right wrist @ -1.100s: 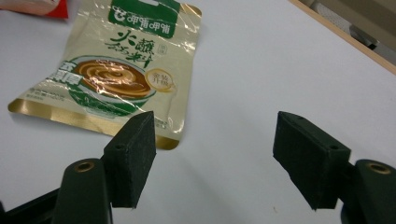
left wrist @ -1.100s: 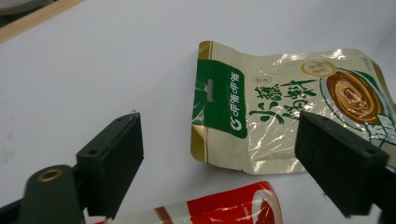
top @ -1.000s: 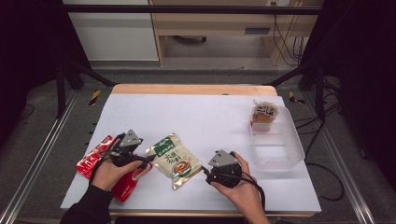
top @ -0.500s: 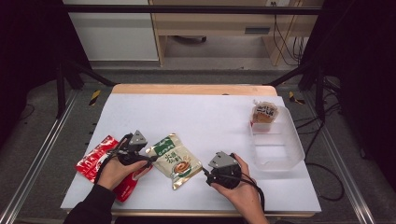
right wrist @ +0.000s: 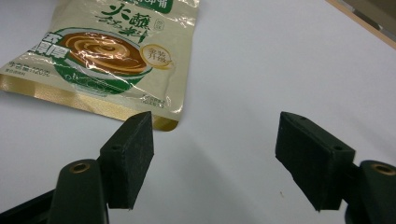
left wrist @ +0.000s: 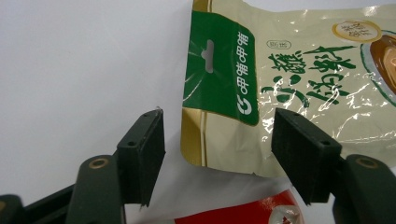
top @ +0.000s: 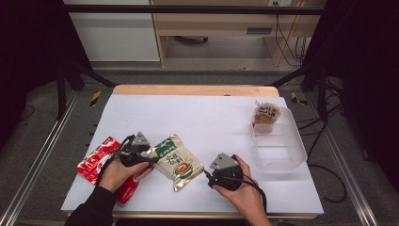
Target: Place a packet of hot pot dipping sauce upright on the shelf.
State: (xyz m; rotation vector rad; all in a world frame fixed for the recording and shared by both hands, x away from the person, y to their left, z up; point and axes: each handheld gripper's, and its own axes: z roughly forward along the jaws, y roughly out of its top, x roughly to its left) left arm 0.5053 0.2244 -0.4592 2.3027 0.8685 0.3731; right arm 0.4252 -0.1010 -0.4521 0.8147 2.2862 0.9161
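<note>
A cream and green food pouch (top: 176,161) lies flat on the white table between my hands. My left gripper (top: 148,155) is at its top left edge. In the left gripper view the pouch's green header corner (left wrist: 219,74) lies between the jaws of the left gripper (left wrist: 219,156). They have just been closing, and the pads still stand clear of the pouch. My right gripper (top: 214,173) rests to the pouch's right, held still. In the right gripper view the right gripper (right wrist: 215,158) stands open over bare table, with the pouch (right wrist: 112,51) just beyond its left jaw.
A red packet (top: 96,160) lies partly under my left hand, and its edge (left wrist: 233,217) shows below the pouch. A clear plastic container (top: 277,150) stands at the right with a small snack packet (top: 266,114) at its far end. The table's wooden far edge (top: 195,90) runs behind.
My left hand has shifted a little to the right, off the red packet and up to the pouch's edge. The right hand has stayed put.
</note>
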